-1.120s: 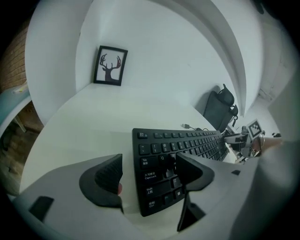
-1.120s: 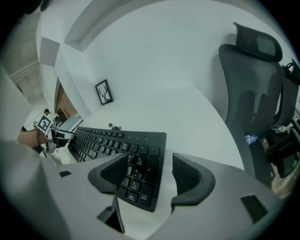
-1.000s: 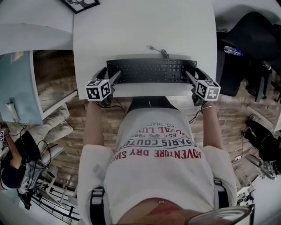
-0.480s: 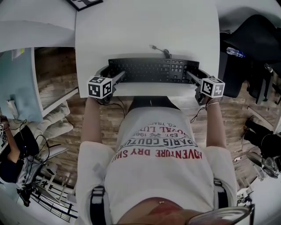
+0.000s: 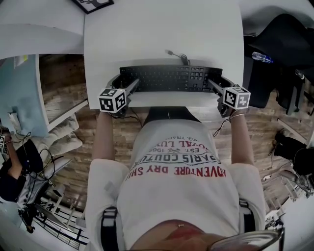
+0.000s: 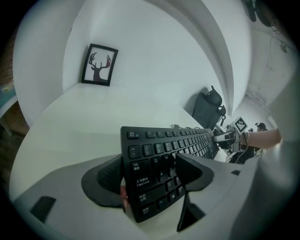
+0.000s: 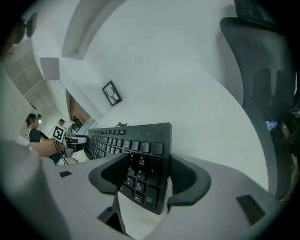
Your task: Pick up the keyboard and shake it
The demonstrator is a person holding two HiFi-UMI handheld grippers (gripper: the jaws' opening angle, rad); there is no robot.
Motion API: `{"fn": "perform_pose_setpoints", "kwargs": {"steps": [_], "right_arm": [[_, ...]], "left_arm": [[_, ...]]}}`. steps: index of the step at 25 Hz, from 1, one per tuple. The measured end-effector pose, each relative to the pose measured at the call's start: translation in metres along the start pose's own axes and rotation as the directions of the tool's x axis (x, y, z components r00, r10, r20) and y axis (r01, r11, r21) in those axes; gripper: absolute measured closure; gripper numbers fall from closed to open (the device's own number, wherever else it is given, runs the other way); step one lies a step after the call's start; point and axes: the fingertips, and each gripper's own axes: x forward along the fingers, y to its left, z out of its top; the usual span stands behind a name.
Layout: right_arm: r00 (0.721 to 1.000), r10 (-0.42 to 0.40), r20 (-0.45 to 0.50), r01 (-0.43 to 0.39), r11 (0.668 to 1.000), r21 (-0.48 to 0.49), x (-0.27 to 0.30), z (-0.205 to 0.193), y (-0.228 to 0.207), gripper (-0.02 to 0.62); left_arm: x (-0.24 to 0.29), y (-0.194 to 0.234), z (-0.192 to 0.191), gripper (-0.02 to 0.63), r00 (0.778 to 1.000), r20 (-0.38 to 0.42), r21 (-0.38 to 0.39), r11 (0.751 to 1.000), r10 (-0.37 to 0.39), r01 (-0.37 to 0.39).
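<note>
A black keyboard (image 5: pixel 169 78) lies crosswise over the front part of the white table (image 5: pixel 162 29), its cable (image 5: pixel 177 56) trailing off the far edge. My left gripper (image 5: pixel 126 84) is shut on the keyboard's left end, with the keyboard (image 6: pixel 164 152) clamped edgewise between the jaws of that gripper (image 6: pixel 150 180). At the number-pad end my right gripper (image 5: pixel 214 85) is shut as well. In the right gripper view the keyboard (image 7: pixel 126 138) runs away from the right gripper (image 7: pixel 145 176) toward the other hand. Whether the keyboard touches the table I cannot tell.
A framed deer picture (image 5: pixel 93 4) (image 6: pixel 99 64) lies at the table's far left corner. A black chair (image 5: pixel 279 44) (image 7: pixel 262 70) with dark clothing and a bottle (image 5: pixel 260 57) stands right of the table. Brick-patterned floor and cluttered gear lie at both sides.
The keyboard and both grippers have shifted only slightly to the right and back. Both grips stay as they were.
</note>
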Motion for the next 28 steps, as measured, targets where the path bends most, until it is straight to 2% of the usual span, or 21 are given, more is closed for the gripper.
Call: {"fn": "perform_pose_setpoints", "kwargs": {"steps": [4,8,14,17,21,25,28], "right_arm": [[0.998,0.009,0.055,-0.007,0.999,-0.032,-0.010,0.013,0.009,0.314],[0.993,0.011,0.118,0.001,0.995,-0.102,-0.026,0.045,0.016,0.314],[0.963,0.034,0.266,0.024,0.977,-0.212,-0.058,0.105,0.031,0.314],[0.935,0.045,0.352,0.053,0.964,-0.262,-0.072,0.130,0.036,0.314],[0.888,0.053,0.457,0.099,0.948,-0.302,-0.093,0.152,0.044,0.314],[0.842,0.066,0.535,0.141,0.931,-0.337,-0.112,0.169,0.051,0.314],[0.798,0.076,0.598,0.190,0.910,-0.369,-0.128,0.179,0.056,0.314]], "left_arm": [[-0.011,-0.003,0.014,0.259,0.999,0.044,0.013,1.000,0.022,-0.022],[-0.022,-0.010,0.038,0.259,0.994,0.103,0.021,0.999,0.025,-0.027],[-0.047,-0.026,0.100,0.259,0.963,0.267,0.108,0.993,0.022,-0.053],[-0.060,-0.035,0.133,0.259,0.936,0.351,0.174,0.981,0.019,-0.085],[-0.082,-0.051,0.168,0.259,0.885,0.466,0.257,0.958,-0.007,-0.128],[-0.102,-0.065,0.193,0.259,0.837,0.544,0.307,0.941,-0.053,-0.140],[-0.114,-0.076,0.206,0.259,0.805,0.588,0.337,0.929,-0.081,-0.153]]}}
